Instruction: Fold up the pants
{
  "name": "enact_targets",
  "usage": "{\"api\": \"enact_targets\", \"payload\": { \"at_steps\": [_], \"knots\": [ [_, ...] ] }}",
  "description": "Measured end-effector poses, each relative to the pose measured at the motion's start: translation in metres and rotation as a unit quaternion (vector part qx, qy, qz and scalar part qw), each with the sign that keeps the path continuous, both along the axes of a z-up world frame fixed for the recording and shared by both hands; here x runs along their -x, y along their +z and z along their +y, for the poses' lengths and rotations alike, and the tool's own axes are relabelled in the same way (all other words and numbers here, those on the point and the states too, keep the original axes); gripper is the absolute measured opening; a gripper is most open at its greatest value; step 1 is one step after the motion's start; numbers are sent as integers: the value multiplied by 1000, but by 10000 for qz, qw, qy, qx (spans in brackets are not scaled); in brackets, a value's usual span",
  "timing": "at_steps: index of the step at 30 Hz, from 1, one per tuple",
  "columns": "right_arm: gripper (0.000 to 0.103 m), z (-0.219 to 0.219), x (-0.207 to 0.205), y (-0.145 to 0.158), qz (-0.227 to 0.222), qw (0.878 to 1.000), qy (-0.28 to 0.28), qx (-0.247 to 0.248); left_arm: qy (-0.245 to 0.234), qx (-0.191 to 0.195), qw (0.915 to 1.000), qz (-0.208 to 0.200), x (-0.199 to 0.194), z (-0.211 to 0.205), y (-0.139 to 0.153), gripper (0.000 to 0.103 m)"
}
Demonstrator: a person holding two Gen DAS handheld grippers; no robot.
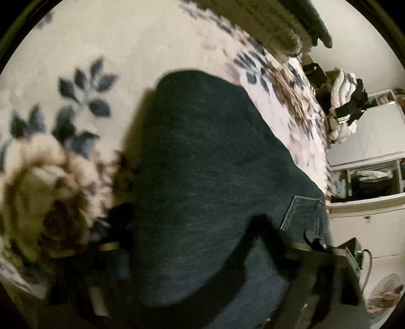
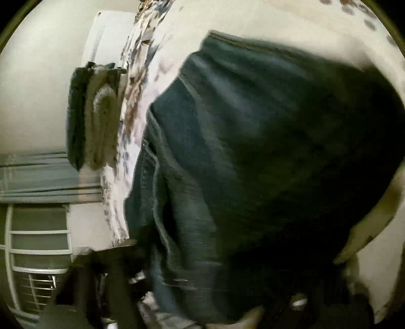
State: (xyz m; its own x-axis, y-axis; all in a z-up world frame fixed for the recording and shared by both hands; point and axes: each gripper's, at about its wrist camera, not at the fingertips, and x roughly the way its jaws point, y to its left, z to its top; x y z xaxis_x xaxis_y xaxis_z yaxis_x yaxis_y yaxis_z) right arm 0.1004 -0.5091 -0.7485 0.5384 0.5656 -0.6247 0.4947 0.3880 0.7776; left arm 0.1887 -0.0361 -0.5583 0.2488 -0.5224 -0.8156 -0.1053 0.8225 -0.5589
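**Dark jeans lifted over a floral bed, one gripper at each side**

Left wrist view: Dark blue jeans [image 1: 202,177] fill the middle of the picture, rising from the bottom edge toward the upper centre, where they end in a rounded fold. Their long axis runs from the camera away across the bed [image 1: 101,50], which has a cream cover printed with blue leaves and a brown rose. A back pocket [image 1: 303,215] shows at lower right, so the waist end seems nearest this side. The left gripper [image 1: 197,253] straddles the cloth, one dark finger [image 1: 111,248] at each edge. The fingers appear to be closed on the jeans, probably to carry the near end over for a fold. A shelf unit [image 1: 367,157] stands past the bed, at right.

Right wrist view: The jeans [image 2: 253,151] again fill the frame, blurred, with seams running from bottom to upper right. They bulge toward the lens, so they seem raised off the bed [image 2: 278,20]. The right gripper [image 2: 202,303] is dark and smeared at the bottom edge; I cannot tell whether its fingers are apart or pinched. A folded pile [image 2: 93,114] sits at left.
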Motion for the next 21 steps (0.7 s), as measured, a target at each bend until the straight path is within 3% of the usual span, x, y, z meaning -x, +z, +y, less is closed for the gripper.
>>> {"api": "enact_targets", "payload": {
  "at_steps": [2,3,9,13,17,21],
  "knots": [
    [44,0,0,6,31,10000,39,39,87,103,9999,-56,5,7,8,32],
    [43,2,0,11,31,9999,94,106,126,187,9997,-98,8,10,14,26],
    [40,11,-8,53,67,9988,411,270,160,117,9995,-238,21,13,68,22],
    [39,13,-19,97,-66,9982,552,231,157,171,9990,-395,10,16,120,22],
    [39,16,-51,157,-379,9971,570,328,192,309,9968,-711,-25,21,181,22],
    [39,22,-114,208,-787,9945,477,495,228,424,9925,-1125,-93,29,225,22]
  ]
}}
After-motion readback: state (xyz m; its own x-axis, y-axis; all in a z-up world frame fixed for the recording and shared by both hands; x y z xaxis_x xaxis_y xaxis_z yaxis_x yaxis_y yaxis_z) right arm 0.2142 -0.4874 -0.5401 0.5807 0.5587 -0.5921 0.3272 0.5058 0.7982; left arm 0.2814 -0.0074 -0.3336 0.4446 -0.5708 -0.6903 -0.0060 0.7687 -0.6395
